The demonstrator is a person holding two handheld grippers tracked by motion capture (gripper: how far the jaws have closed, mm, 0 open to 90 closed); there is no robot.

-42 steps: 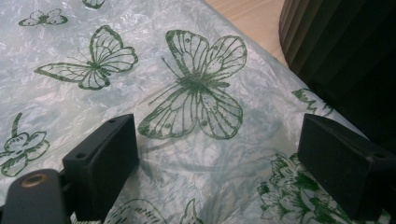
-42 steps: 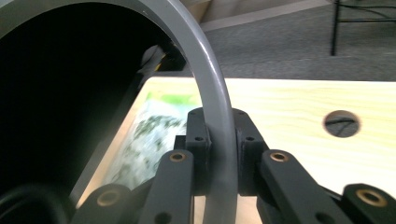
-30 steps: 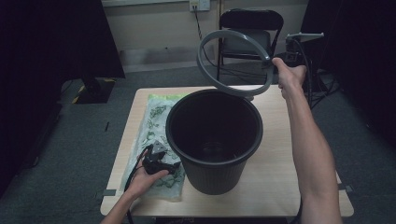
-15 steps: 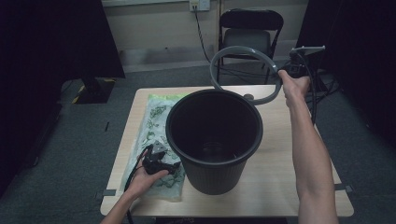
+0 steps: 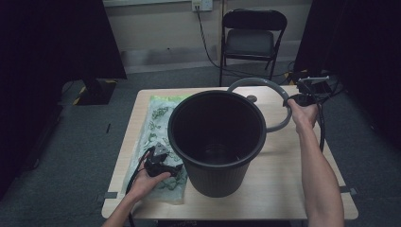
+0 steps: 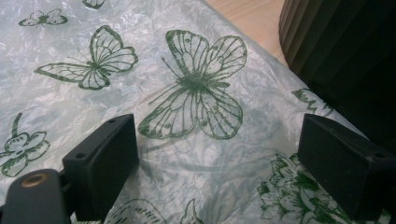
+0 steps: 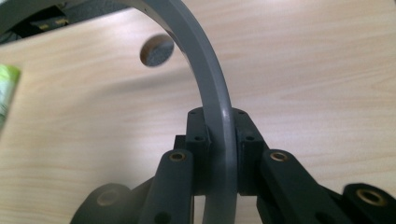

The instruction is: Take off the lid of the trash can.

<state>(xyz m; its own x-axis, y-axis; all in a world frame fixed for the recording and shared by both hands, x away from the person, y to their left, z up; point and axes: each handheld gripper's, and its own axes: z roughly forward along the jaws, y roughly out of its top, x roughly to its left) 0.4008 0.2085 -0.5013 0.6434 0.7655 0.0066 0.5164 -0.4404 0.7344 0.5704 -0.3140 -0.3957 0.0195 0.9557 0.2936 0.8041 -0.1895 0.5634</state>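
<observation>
On the table: your black bucket stands upright near the middle, mouth up, with nothing that can be made out inside.
Handle: the grey bail handle is swung down toward the far right edge, still a little off the rim and off the table; in the right gripper view it arcs away over bare wood.
Right gripper: your right gripper has its fingers closed on the grey handle, one on each side of the bar.
Left gripper: your left gripper rests on the butterfly-print plastic bag by the near left corner, just beside the bucket's base; its fingers stand wide apart with nothing between them.
Done, as it looks: bucket set down, handle lowered most of the way.
Left, by my reading: finish laying the handle against the rim, let go with the right, then pick up the bag, which lies flat and ungrasped.
Watch: thin film may slide rather than lift.
</observation>
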